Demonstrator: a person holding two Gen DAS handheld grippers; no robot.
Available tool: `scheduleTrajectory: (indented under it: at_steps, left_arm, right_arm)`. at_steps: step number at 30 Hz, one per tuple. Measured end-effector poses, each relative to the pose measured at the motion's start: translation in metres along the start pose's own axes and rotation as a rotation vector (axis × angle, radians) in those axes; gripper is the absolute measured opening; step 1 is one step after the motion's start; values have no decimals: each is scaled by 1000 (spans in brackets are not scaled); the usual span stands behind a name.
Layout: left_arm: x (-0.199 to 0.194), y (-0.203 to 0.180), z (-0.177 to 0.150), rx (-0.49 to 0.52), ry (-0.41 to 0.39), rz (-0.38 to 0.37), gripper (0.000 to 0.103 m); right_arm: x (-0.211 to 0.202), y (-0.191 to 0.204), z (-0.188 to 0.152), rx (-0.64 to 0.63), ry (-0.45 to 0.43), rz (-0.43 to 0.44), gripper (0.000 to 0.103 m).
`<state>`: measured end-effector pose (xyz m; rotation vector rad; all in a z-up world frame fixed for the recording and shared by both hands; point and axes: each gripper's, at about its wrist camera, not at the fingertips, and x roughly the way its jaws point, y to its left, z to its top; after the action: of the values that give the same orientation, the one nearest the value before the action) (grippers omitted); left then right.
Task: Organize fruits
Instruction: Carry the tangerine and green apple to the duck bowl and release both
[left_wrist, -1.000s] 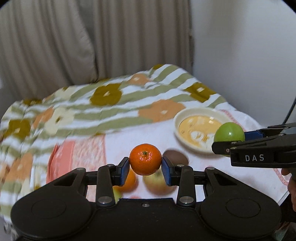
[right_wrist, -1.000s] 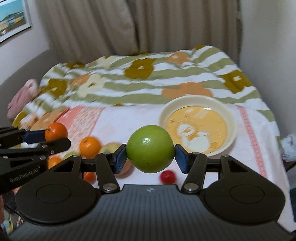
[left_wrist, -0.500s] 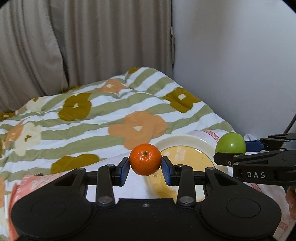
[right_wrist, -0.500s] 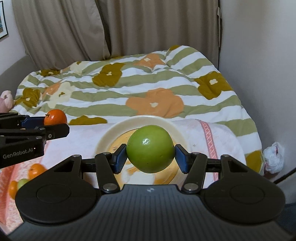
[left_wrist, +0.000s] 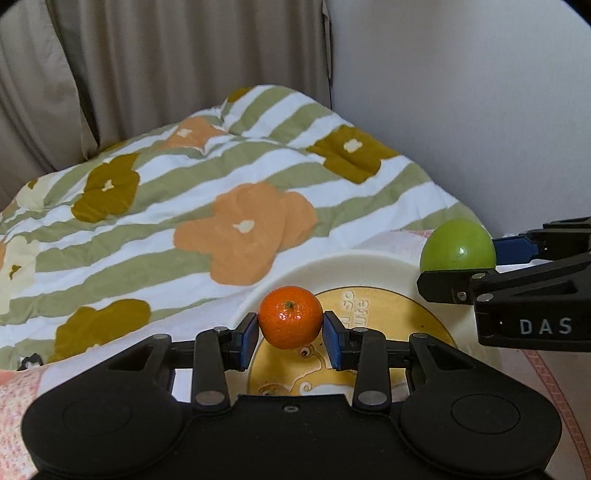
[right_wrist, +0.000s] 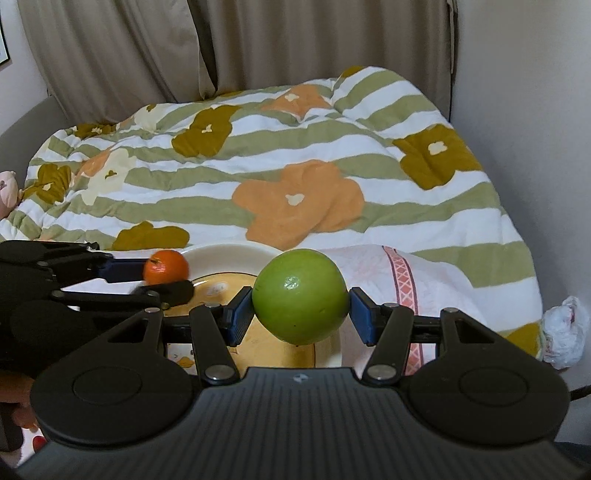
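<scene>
My left gripper (left_wrist: 290, 334) is shut on a small orange mandarin (left_wrist: 290, 316) and holds it above the near left part of a cream plate (left_wrist: 354, 266) with a yellow cartoon centre. My right gripper (right_wrist: 300, 314) is shut on a green apple (right_wrist: 300, 295), held above the plate's right side. The apple also shows at the right of the left wrist view (left_wrist: 458, 245). The mandarin (right_wrist: 165, 266) and the plate (right_wrist: 225, 255) show at the left of the right wrist view.
The plate lies on a pink and white cloth (right_wrist: 373, 269) over a bed. A striped flower-print quilt (right_wrist: 295, 177) covers the bed behind it. A wall (left_wrist: 461, 92) stands on the right, curtains (right_wrist: 221, 48) at the back. A crumpled white bag (right_wrist: 565, 332) lies off the bed's right edge.
Both grippers have moved right and forward with their fruit, from over the loose fruit on the cloth to over the plate. The plate is now much nearer under both.
</scene>
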<state>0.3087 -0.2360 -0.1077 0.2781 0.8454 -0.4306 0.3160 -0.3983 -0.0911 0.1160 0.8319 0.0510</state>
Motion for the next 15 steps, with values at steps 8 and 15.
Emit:
scheduleTrajectory:
  at_steps: [8, 15]
  left_arm:
    - [22, -8, 2, 36, 44, 17, 43]
    - [7, -8, 0, 49, 7, 16, 88]
  right_arm:
    - [12, -4, 3, 1, 22, 25, 71]
    - [9, -5, 4, -7, 27, 24, 71]
